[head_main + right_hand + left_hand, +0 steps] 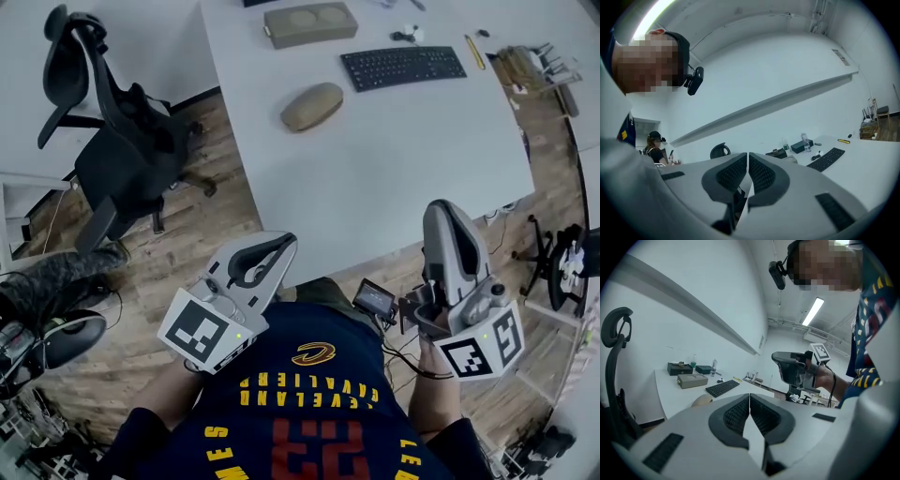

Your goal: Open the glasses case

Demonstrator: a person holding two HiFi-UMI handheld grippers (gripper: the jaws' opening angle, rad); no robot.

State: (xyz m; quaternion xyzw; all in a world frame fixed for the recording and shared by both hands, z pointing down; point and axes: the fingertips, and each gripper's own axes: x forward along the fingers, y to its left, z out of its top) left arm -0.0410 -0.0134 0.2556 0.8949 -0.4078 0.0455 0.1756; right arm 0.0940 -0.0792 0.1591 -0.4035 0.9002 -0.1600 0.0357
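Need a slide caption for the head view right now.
Shut and empty, left tool and right tool poised before the white table; closed tan glasses case lies on it.

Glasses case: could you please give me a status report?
Left gripper and right gripper shut, empty, near the table edge. Glasses case closed, untouched. Keyboard lies apart from it.

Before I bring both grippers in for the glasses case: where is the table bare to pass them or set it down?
Bare: the wide stretch of table between the glasses case, the keyboard and the near edge. Crowded: the far edge, around the box and keyboard.
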